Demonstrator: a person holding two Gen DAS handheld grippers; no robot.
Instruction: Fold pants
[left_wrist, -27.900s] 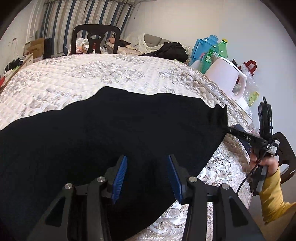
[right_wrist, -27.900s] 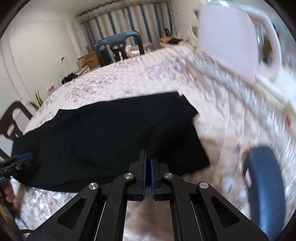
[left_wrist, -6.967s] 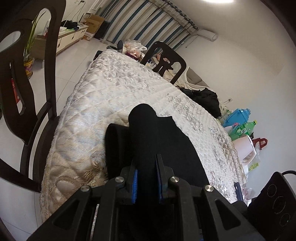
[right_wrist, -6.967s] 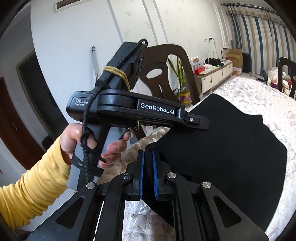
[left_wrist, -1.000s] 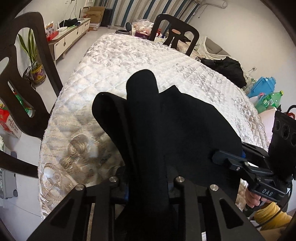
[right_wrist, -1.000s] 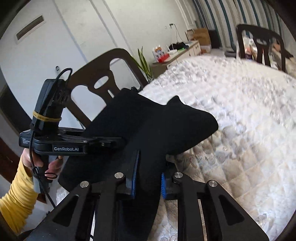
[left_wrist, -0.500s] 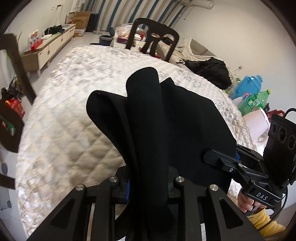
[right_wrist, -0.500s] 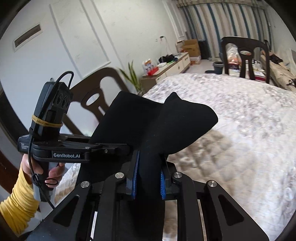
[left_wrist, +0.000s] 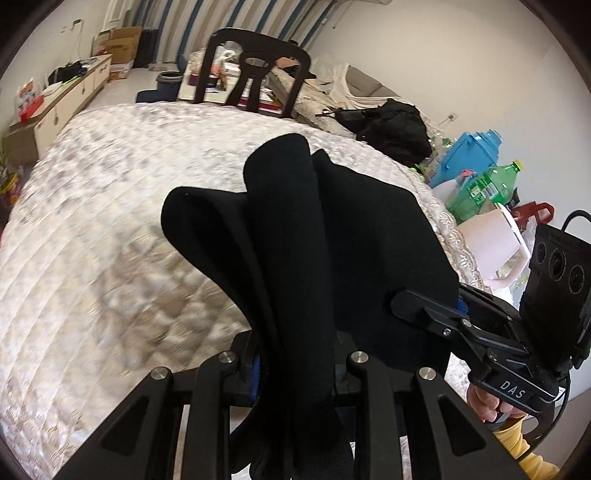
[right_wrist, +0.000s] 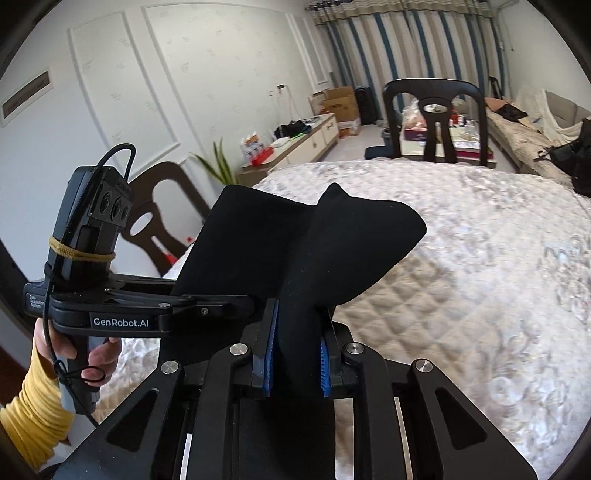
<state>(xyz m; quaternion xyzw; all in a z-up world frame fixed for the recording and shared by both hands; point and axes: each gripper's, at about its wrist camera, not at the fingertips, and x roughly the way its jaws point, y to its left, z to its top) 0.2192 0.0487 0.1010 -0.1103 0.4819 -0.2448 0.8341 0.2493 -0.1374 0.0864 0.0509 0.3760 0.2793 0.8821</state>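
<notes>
Left wrist view: the left gripper (left_wrist: 295, 365) is clamped on a thick bunch of the black pants (left_wrist: 295, 258), which rise out of its fingers and drape forward, held up above the quilted tablecloth (left_wrist: 92, 240). The cloth hides the pads almost wholly; only a sliver of blue shows at the left finger. To the right, the right gripper (left_wrist: 424, 302) pinches the same garment at its far edge, though its tips are buried in fabric, so the bite itself is hard to judge from here. This view alone shows the blue jug (left_wrist: 465, 155), the green bottle (left_wrist: 484, 188) and the pale kettle (left_wrist: 491, 247) at the table's right edge, plus a black bag (left_wrist: 391, 125) behind.

Right wrist view: the right gripper (right_wrist: 295, 362) is plainly closed on a fold of the pants (right_wrist: 325, 251), both blue pads (right_wrist: 271, 354) pressed against it. The left gripper (right_wrist: 236, 304) reaches in from the left, its tips touching the cloth, held by a hand (right_wrist: 92, 354) in a yellow sleeve. Only here appear the dark chair (right_wrist: 162, 214) beside the table and the plant (right_wrist: 218, 166) by the wall.
</notes>
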